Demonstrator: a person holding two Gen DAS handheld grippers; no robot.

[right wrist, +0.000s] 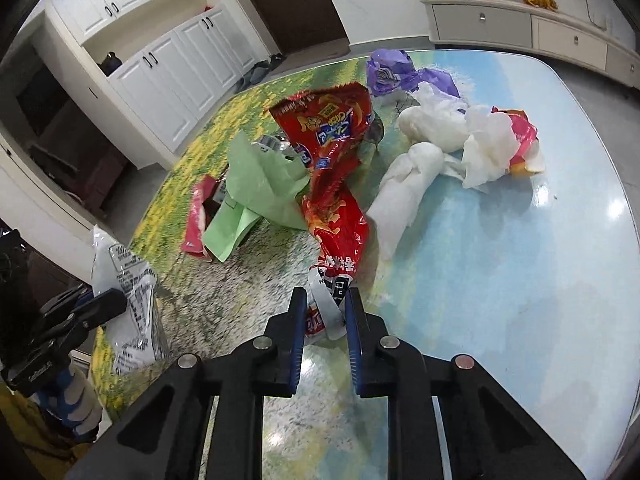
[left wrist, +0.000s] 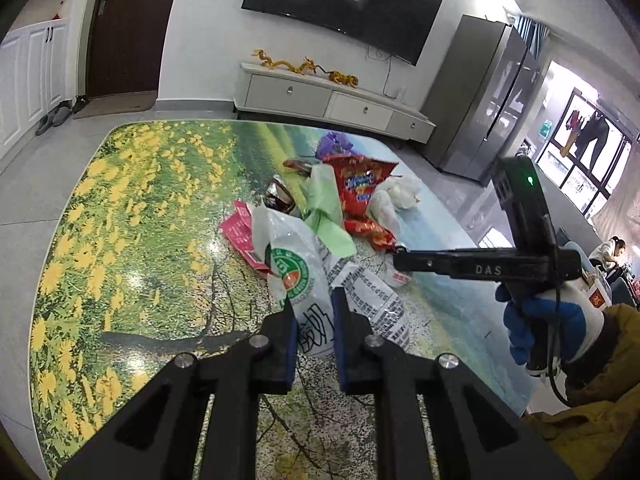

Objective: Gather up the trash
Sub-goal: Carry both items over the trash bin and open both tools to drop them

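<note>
While both grippers are closed on wrappers, the rest of the trash lies in a loose heap in the middle of the table (right wrist: 540, 264), whose top carries a printed landscape of yellow flowers and blue sky.

The left gripper (left wrist: 314, 312) pinches one white plastic bag (left wrist: 320, 280) printed with black text and a green and orange round logo; the bag stands up between the pads at the near edge of the table. The right gripper (right wrist: 326, 304) has narrowed onto the white, printed end of one small wrapper (right wrist: 326, 312) that touches the lower end of the big red snack bag (right wrist: 332, 184).

Counted in the right wrist view, the heap holds one red snack bag, one pale green plastic bag (right wrist: 256, 196), one pink wrapper (right wrist: 196, 216) partly under the green one, one purple bag (right wrist: 396, 70) at the far side, and one crumpled pink and orange wrapper (right wrist: 522, 140). Two rolled white tissues (right wrist: 408, 184) lie beside more crumpled white paper (right wrist: 486, 144); how many sheets that is cannot be told. A silvery foil piece (left wrist: 280, 196) peeks out behind the green bag.

The green bag and red snack bag overlap, hiding what lies beneath. Around the table stand white cabinets (right wrist: 168, 68), a low TV console (left wrist: 320, 96) with golden dragon figures (left wrist: 304, 66), a wall television (left wrist: 340, 0) and a grey refrigerator (left wrist: 484, 92).
</note>
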